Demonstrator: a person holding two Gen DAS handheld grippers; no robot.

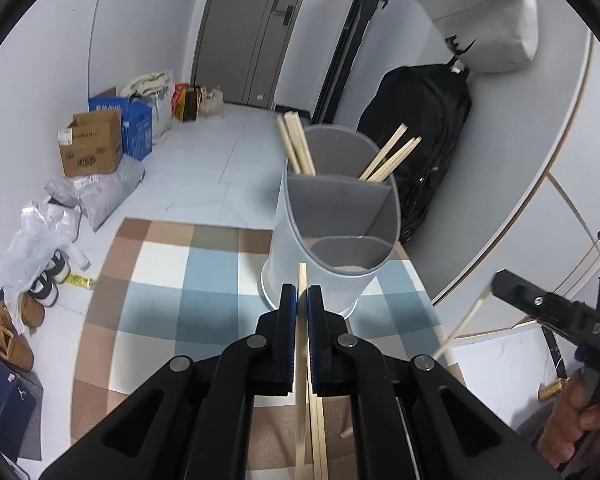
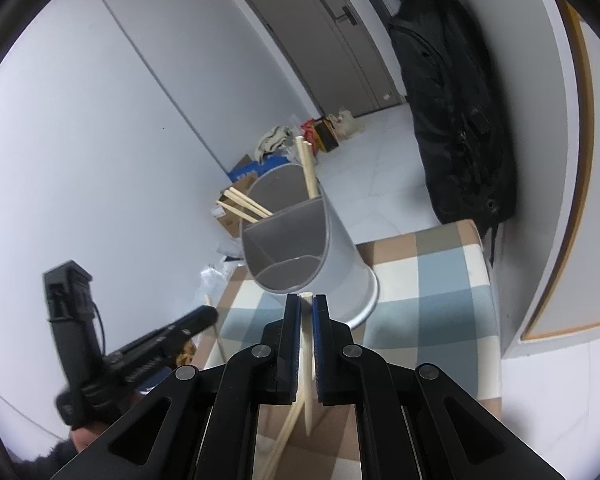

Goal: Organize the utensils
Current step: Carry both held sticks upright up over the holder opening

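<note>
My left gripper [image 1: 302,292] is shut on a wooden chopstick [image 1: 302,276] whose tip pokes out just before the grey divided utensil holder [image 1: 336,240]. Loose chopsticks [image 1: 319,440] lie on the checked cloth beneath it. Two bundles of chopsticks [image 1: 298,144] [image 1: 392,156] stand in the holder's far compartments. In the right wrist view my right gripper [image 2: 307,302] is shut on a pale chopstick [image 2: 308,360], close in front of the holder [image 2: 324,240]. The other gripper shows at each view's edge: right gripper [image 1: 500,282], left gripper [image 2: 208,314].
The holder stands on a small table with a blue, brown and white checked cloth [image 1: 180,280]. A black backpack [image 1: 420,136] leans on the curved wall behind it. Cardboard boxes [image 1: 92,148], plastic bags and shoes [image 1: 8,340] line the floor at left.
</note>
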